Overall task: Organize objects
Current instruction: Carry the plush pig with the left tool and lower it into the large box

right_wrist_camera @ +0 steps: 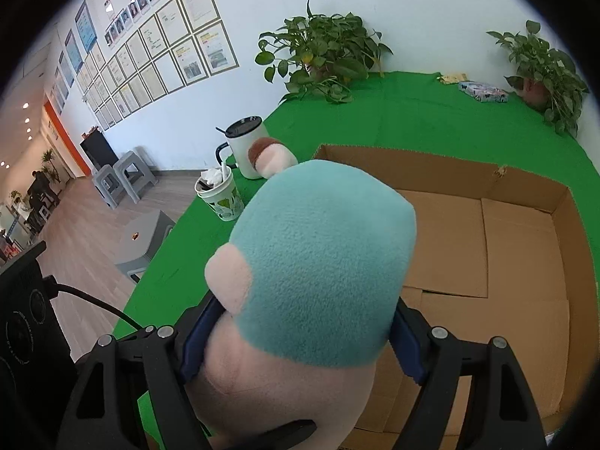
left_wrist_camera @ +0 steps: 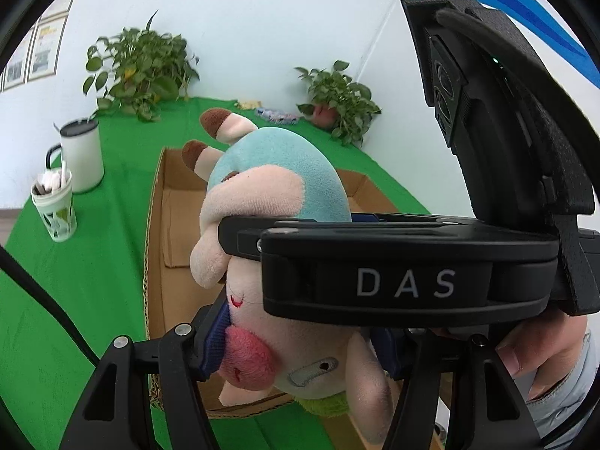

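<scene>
A plush pig toy (left_wrist_camera: 277, 195) in a light blue dress, with pink limbs and brown feet, is held in the air over an open cardboard box (left_wrist_camera: 161, 225) on the green cloth. My left gripper (left_wrist_camera: 300, 356) is shut on the toy's head. My right gripper (right_wrist_camera: 296, 341) is shut on the toy's body (right_wrist_camera: 322, 262); it shows in the left wrist view (left_wrist_camera: 405, 281) as a black body marked DAS crossing in front of the toy. The box (right_wrist_camera: 521, 232) has nothing in it.
A white mug with a black lid (left_wrist_camera: 82, 153) and a patterned paper cup (left_wrist_camera: 56, 206) stand left of the box. Two potted plants (left_wrist_camera: 142, 71) (left_wrist_camera: 337, 101) and a small printed pouch (right_wrist_camera: 483, 92) sit at the table's far edge against the wall.
</scene>
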